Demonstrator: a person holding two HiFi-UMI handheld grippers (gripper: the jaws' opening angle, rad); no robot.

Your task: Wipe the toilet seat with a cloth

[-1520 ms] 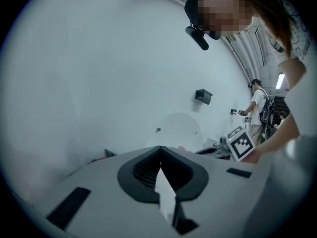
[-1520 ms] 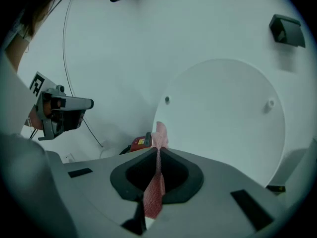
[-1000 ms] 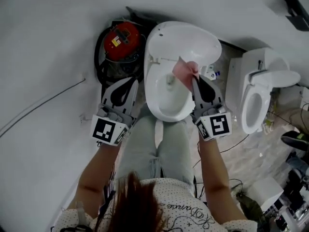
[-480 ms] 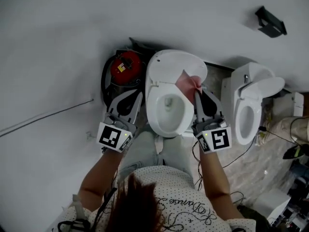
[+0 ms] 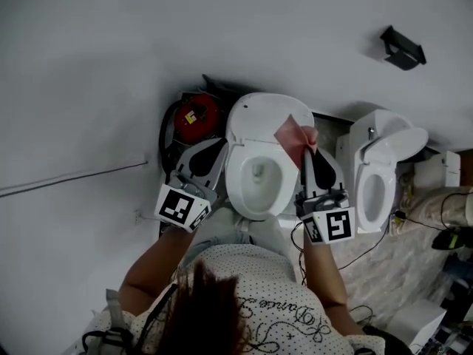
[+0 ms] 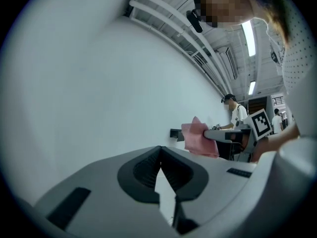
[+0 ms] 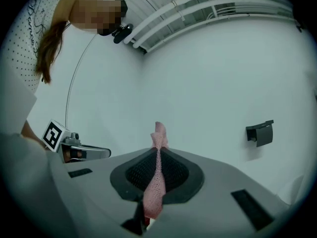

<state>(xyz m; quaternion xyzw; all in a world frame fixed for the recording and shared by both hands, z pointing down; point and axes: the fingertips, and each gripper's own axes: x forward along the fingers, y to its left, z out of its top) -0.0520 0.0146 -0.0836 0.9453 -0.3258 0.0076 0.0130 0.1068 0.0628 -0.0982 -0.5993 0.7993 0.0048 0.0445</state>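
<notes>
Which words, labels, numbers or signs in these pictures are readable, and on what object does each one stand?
"Danise", an uncertain reading: cursive print on the person's shirt; the rest of the print is unreadable.
Yellow label on the red round object: too small to read.
Left marker cube and right marker cube: square patterns only, no letters.

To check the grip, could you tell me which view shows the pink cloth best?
The right gripper view: the pink cloth is pinched in the shut jaws of the right gripper. The head view shows it small; the left gripper view, sideways.
</notes>
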